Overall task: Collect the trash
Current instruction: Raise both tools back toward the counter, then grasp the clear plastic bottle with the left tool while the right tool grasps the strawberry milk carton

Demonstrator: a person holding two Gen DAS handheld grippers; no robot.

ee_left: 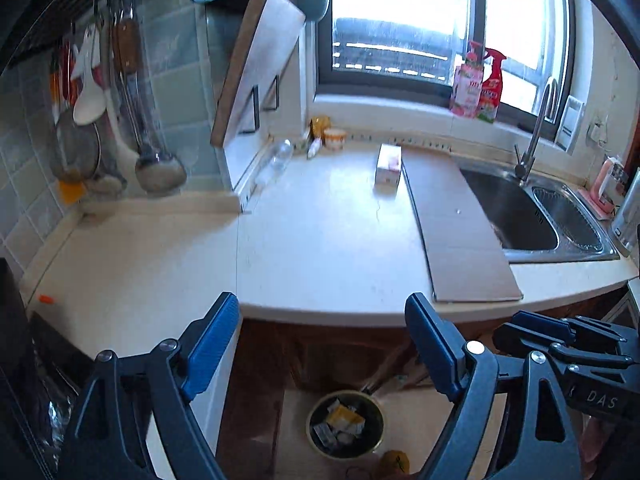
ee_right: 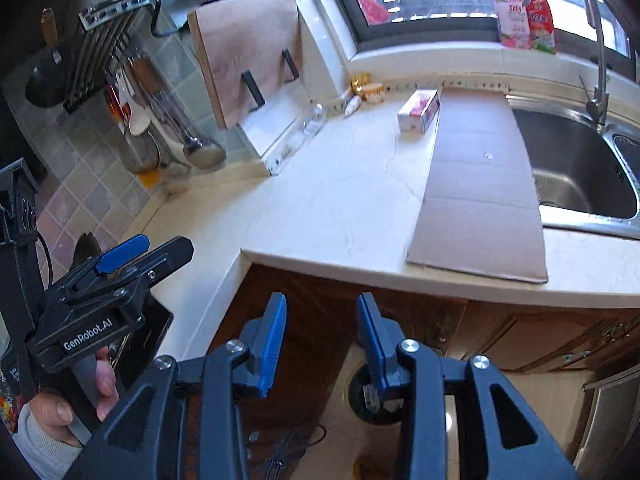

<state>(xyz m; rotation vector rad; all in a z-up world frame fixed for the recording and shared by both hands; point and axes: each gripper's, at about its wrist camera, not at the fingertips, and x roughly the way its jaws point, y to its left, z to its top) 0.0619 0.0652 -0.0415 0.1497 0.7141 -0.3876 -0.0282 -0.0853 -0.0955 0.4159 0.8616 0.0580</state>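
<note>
Both grippers, left (ee_left: 322, 336) & right (ee_right: 321, 338), apart & empty above bin (ee_left: 345, 424); prob. free to fetch pink box (ee_left: 389, 164) off counter (ee_left: 320, 248).

We see a pale bench (ee_left: 320, 240) with a flat cardboard sheet (ee_left: 460, 232) lying just left of the steel sink (ee_left: 520, 216). At twelve o'clock, two spray bottles (ee_left: 478, 84) stand on the windowsill (ee_left: 380, 108). At ten o'clock, ladles (ee_left: 156, 160) hang on the tiled wall (ee_left: 176, 80) beside a leaning cutting board (ee_left: 256, 64).
</note>
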